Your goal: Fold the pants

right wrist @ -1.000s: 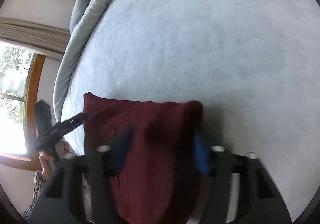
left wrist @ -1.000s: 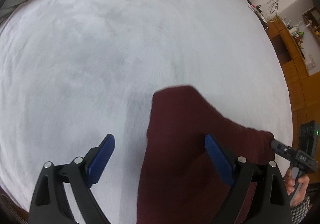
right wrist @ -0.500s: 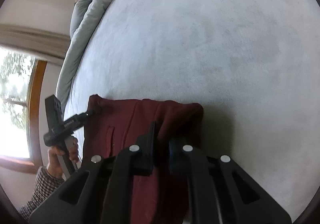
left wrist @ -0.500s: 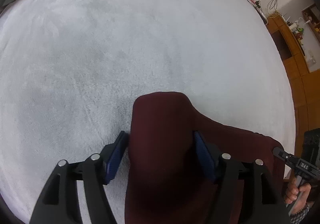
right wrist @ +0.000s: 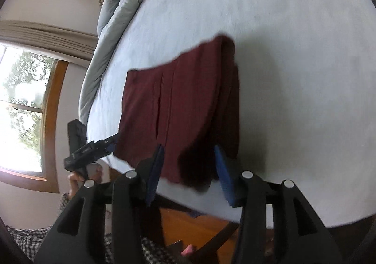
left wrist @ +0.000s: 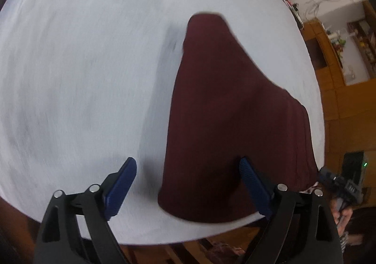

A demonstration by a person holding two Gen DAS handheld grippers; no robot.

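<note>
Both claws have pulled back toward the near edge of the bed [left wrist: 70, 64] since half a second ago, and the pants [left wrist: 225, 122] now lie free on it. Back then the right claw was pinched on the cloth and the left claw sat around the fold.

From the left wrist, the left claw [left wrist: 185, 186] is wide apart and has just been opening. Its left blue pad [left wrist: 122, 184] hangs over bare white bed. Its right pad [left wrist: 253, 186] hangs over the dark red pants. Neither pad presses the cloth. The pants lie folded near the front edge of the bed, narrow at the far end and wider near the claw. At the far right a hand [left wrist: 343, 217] holds the other claw's grip.

From the right wrist, a window [right wrist: 21, 111] is at the far left. A grey quilt [right wrist: 112, 21] is bunched along the far side of the bed. The left claw [right wrist: 110, 144] is just beside the left corner of the pants [right wrist: 178, 104]. The right claw [right wrist: 188, 167] is partly apart and has just been opening. The near edge of the pants shows between its pads, but they do not squeeze it. Wooden floor [right wrist: 195, 226] shows below the bed edge.
</note>
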